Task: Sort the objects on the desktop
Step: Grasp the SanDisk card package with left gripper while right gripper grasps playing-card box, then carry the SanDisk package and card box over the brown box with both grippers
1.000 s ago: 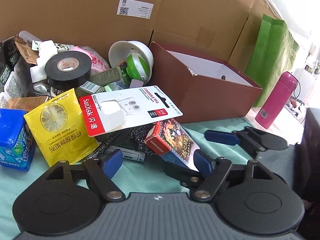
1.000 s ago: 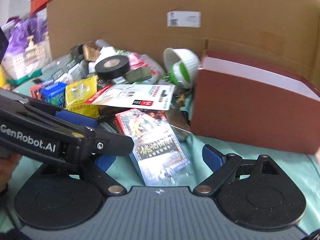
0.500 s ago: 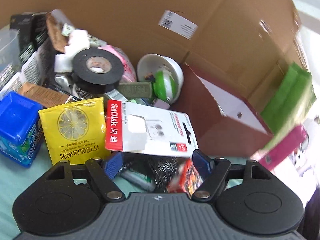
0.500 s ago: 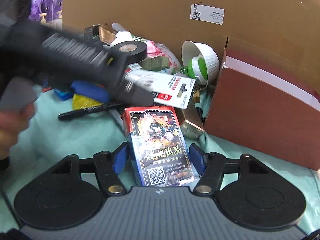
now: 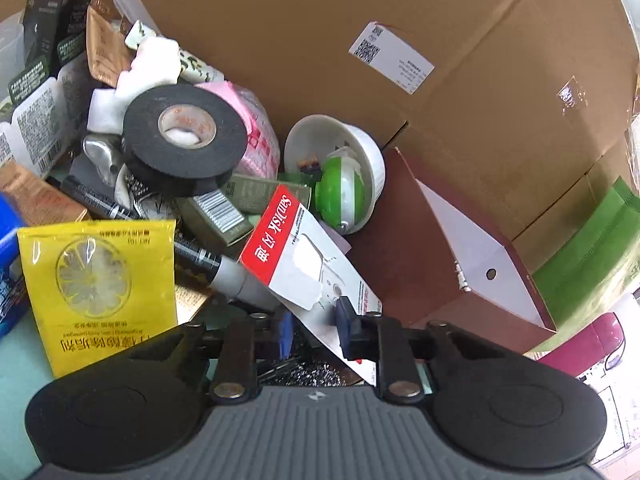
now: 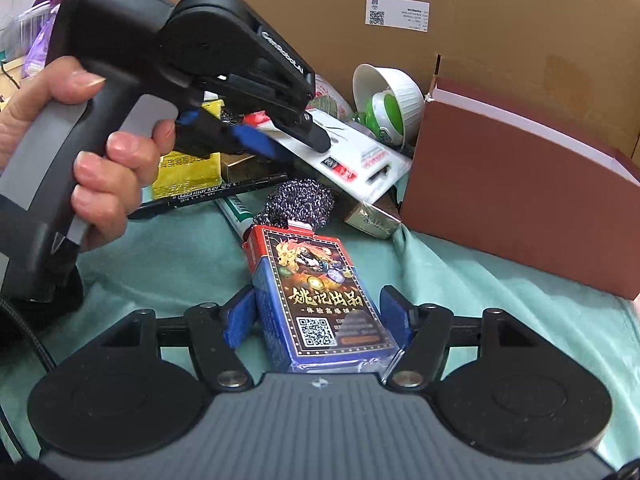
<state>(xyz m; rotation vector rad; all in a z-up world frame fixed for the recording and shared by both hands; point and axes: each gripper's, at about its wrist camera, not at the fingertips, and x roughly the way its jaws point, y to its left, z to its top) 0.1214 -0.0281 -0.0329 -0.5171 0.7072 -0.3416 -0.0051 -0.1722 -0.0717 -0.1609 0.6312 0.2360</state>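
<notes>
A red-and-white SanDisk card pack point(image 5: 296, 248) lies tilted over the pile. My left gripper point(image 5: 314, 325) has it between its blue pads, and the jaws are closing on its lower end. From the right wrist view the left gripper point(image 6: 296, 140), held by a person's hand point(image 6: 100, 168), pinches the card pack point(image 6: 360, 160) clear of the clutter. A red-and-blue playing-card box point(image 6: 320, 292) lies on the green cloth point(image 6: 480, 280). My right gripper point(image 6: 316, 316) has a pad against each long side of the box, and its jaws are opening slightly.
An open brown box point(image 5: 420, 264) stands at the right before a cardboard carton point(image 5: 320, 20). The pile holds a black tape roll point(image 5: 184, 140), a yellow lemon sachet point(image 5: 100, 280), a white bowl point(image 5: 360, 148), a black marker point(image 6: 208, 196) and a steel scourer point(image 6: 300, 204). A pink bottle point(image 5: 592, 340) stands far right.
My left gripper rolled, moved in over the pile and narrowed its jaws on the SanDisk card pack, which now tilts up. My right gripper closed its pads around the playing-card box.
</notes>
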